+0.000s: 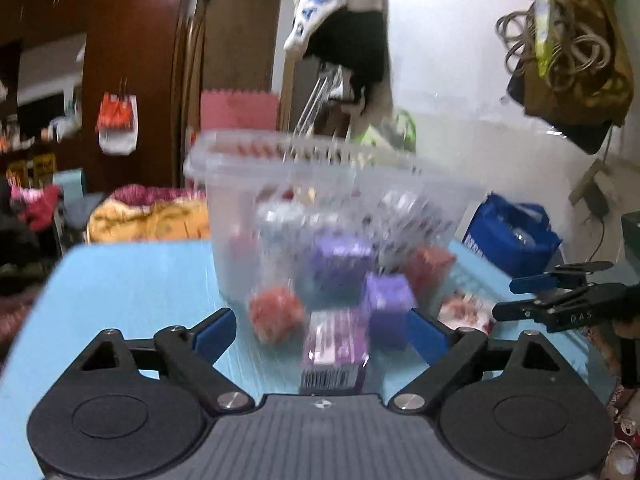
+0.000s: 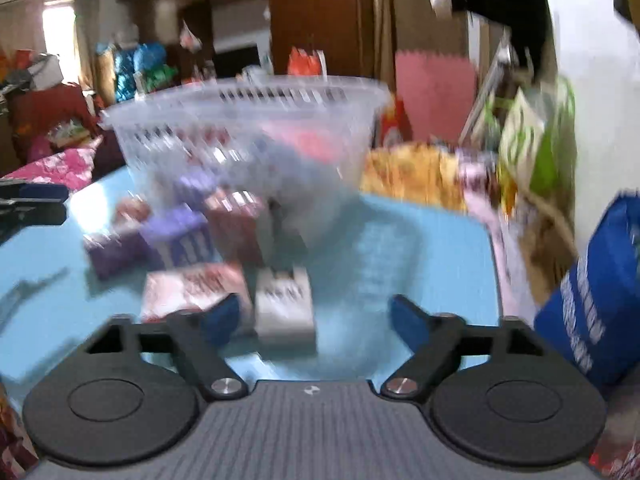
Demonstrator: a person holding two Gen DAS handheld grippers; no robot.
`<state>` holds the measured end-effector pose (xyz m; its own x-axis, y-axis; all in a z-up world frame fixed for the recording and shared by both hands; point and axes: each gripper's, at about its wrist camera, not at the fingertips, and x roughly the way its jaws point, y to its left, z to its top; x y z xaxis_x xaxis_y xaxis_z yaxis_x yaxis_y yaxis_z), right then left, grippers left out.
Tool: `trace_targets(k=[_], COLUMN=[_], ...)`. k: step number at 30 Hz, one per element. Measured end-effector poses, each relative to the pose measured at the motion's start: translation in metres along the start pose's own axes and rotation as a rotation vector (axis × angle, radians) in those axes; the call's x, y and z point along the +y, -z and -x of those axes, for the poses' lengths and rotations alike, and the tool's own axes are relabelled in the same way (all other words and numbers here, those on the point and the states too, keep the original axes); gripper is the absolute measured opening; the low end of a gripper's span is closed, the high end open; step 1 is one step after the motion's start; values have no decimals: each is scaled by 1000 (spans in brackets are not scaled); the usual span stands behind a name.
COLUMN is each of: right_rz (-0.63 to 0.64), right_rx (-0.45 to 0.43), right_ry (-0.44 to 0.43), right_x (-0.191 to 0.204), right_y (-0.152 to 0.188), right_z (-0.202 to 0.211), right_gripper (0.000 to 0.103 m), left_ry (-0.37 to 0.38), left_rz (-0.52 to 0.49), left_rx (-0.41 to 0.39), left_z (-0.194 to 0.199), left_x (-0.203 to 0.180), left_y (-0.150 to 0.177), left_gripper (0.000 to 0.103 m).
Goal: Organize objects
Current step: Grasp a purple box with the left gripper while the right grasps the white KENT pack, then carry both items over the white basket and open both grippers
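Observation:
A clear plastic basket (image 1: 256, 168) stands on the light blue table (image 1: 120, 280), with several small boxes blurred inside it. Loose boxes lie in front of it: a purple one (image 1: 334, 340) between my left gripper's (image 1: 320, 332) open fingers, another purple (image 1: 388, 300) and a red one (image 1: 276, 312). In the right wrist view the basket (image 2: 240, 120) is ahead to the left, with purple (image 2: 176, 236), red (image 2: 236, 224), pink (image 2: 188, 292) and silver (image 2: 284, 304) boxes before it. My right gripper (image 2: 316, 320) is open and empty, and also shows in the left wrist view (image 1: 520, 296).
A blue bag (image 1: 512, 236) stands off the table's right side, also in the right wrist view (image 2: 592, 304). Bedding (image 1: 148, 216) and clutter lie behind the table. Clothes hang on the wall (image 1: 344, 32). Both views are motion-blurred.

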<state>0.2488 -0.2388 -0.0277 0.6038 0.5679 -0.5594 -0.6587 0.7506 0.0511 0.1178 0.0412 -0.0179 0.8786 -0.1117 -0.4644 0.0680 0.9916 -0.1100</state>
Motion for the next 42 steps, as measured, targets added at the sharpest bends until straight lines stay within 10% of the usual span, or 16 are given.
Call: trace_targets(k=[8,13,18,37,42], right_rz=[79,52,70,-30,-71], right_rx=[38,27,-7,-132,-236], right_ry=[-31,-24,39,31,83], right_x=[17,13,19,2,-2], right_y=[4,7,7,8,13], right_z=[-18,-14,-10,6,27], right_gripper=[74,51,41,41,41], left_ry=[6,-4,25,68,212], left_rz=[-33,-66,-57,-140,-94], left_rx=[89,135,150,-104,-259], left_z=[-24,-35,-37,12,41], left_x=[-8,-14,-11,-21,-8], left_y=[12,15,14,22,24], left_gripper=[94,93,57,48,48])
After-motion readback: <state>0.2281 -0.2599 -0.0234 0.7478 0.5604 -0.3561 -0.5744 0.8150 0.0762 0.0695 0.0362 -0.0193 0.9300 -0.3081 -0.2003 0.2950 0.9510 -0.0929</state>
